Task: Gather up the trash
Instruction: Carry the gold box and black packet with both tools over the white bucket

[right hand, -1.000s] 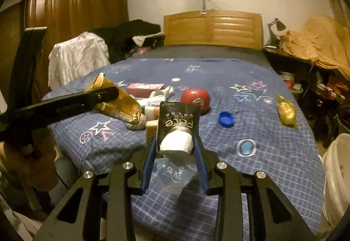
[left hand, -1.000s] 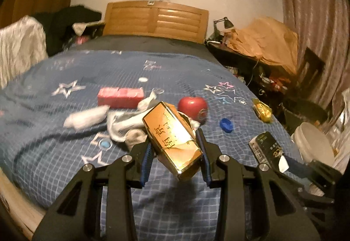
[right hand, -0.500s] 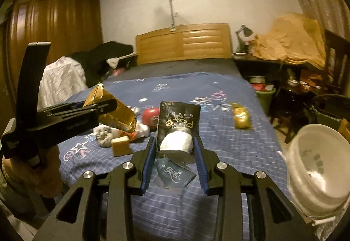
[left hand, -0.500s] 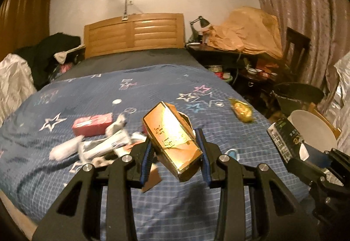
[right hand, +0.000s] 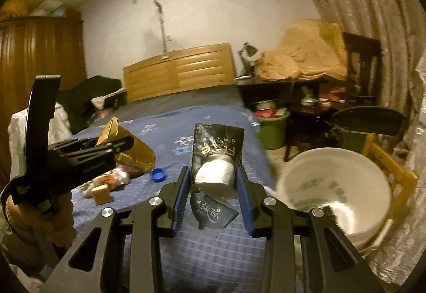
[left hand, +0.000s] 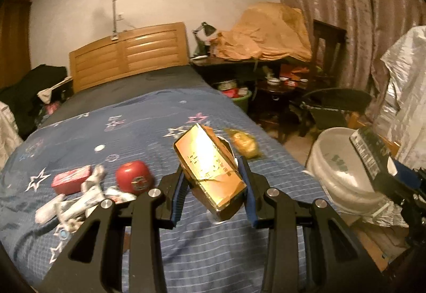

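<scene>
grippers both loaded, carrying trash toward the bin. left gripper (left hand: pixel 213 184) is clamped on a shiny gold cardboard box (left hand: pixel 210 173), box tilted w/ its far end up toward 11 o'clock, near end dented and poking below the pads. right gripper (right hand: pixel 213 181) is clenched on a black crumpled foil pouch w/ a white lump in it (right hand: pixel 215 160), pouch upright between the blue pads, a torn flap hanging under.

round white plastic bucket (right hand: pixel 335 194) sits on the floor just off the bed edge, at 3 o'clock of the right gripper and 3 o'clock in the left view too (left hand: pixel 343 173). looks like the drop spot, prob.

to do it well: bring each load fully over the rim before letting go, right one first since it's nearer; pouch is light and floppy, so drop low or it may catch the rim. keep the 2 tools apart over the opening.

farther out on the blue star-print bedspread (left hand: pixel 133 128): red round tin (left hand: pixel 134 180), red flat pack (left hand: pixel 72 178), white crumpled wrappers (left hand: pixel 74 202) at 9 o'clock, yellow crinkly bag (left hand: pixel 243 144) at 1 o'clock. blue bottle cap (right hand: pixel 158 175) shows in the right view. still to collect.
</scene>
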Demonstrator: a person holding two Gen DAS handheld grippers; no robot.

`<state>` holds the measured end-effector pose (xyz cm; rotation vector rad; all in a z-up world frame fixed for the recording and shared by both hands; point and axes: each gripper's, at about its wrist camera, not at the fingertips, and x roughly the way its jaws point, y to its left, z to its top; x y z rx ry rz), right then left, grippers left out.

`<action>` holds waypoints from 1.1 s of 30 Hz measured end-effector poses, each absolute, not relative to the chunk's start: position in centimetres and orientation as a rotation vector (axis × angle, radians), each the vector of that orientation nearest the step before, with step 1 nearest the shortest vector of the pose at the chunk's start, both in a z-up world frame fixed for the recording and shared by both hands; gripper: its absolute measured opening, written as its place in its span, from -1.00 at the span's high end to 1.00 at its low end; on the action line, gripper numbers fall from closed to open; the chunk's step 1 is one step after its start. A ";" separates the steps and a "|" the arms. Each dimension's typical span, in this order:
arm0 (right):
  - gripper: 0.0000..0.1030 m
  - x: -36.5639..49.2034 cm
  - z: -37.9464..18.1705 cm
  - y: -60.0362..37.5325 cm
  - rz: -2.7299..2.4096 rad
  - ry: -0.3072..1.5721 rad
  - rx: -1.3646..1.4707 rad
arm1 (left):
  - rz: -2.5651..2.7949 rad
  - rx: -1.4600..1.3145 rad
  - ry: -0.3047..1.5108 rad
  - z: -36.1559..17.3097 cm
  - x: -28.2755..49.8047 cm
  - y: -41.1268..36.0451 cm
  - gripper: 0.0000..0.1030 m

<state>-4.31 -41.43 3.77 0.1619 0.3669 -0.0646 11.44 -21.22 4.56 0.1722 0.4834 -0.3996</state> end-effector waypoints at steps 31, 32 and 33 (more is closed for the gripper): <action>0.29 -5.8 1.1 -65.3 -0.432 0.484 0.315 | -0.846 0.337 0.544 1.4 12.6 -45.5 0.31; 0.29 -5.7 0.9 -65.5 -0.429 0.487 0.319 | -0.851 0.342 0.549 1.3 12.7 -45.8 0.31; 0.29 -5.5 0.7 -65.7 -0.427 0.491 0.325 | -0.855 0.347 0.552 1.1 12.6 -46.0 0.31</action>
